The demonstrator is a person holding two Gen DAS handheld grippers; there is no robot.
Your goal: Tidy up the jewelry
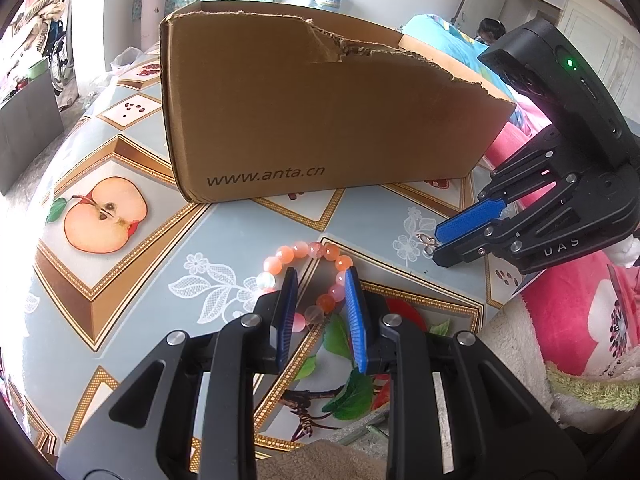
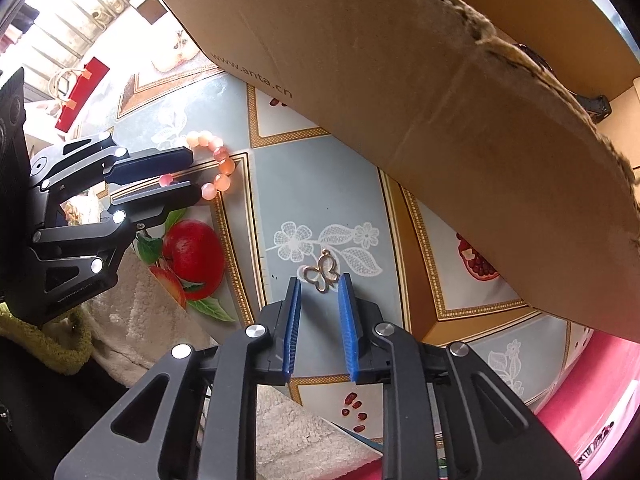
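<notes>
A bracelet of pink and orange beads (image 1: 310,250) lies on the fruit-patterned tablecloth (image 1: 120,280). My left gripper (image 1: 321,271) is shut on its near side; a run of beads spans the gap from one blue pad to the other. The right wrist view shows one bead (image 2: 166,179) pinched between that left gripper's (image 2: 196,174) fingers. A small gold butterfly pendant (image 2: 322,274) lies flat on the cloth at the tips of my right gripper (image 2: 320,279), which points down, narrowly open, pads clear of it. In the left wrist view the right gripper (image 1: 436,243) hovers by the pendant (image 1: 427,240).
A torn, open-topped cardboard box (image 1: 320,112) stands behind both pieces, close to the right gripper (image 2: 400,100); a dark strap-like thing (image 2: 596,106) shows inside. A pink flowered blanket (image 1: 580,300) and beige fleece (image 2: 160,300) border the table's near edge. A person (image 1: 490,28) sits far behind.
</notes>
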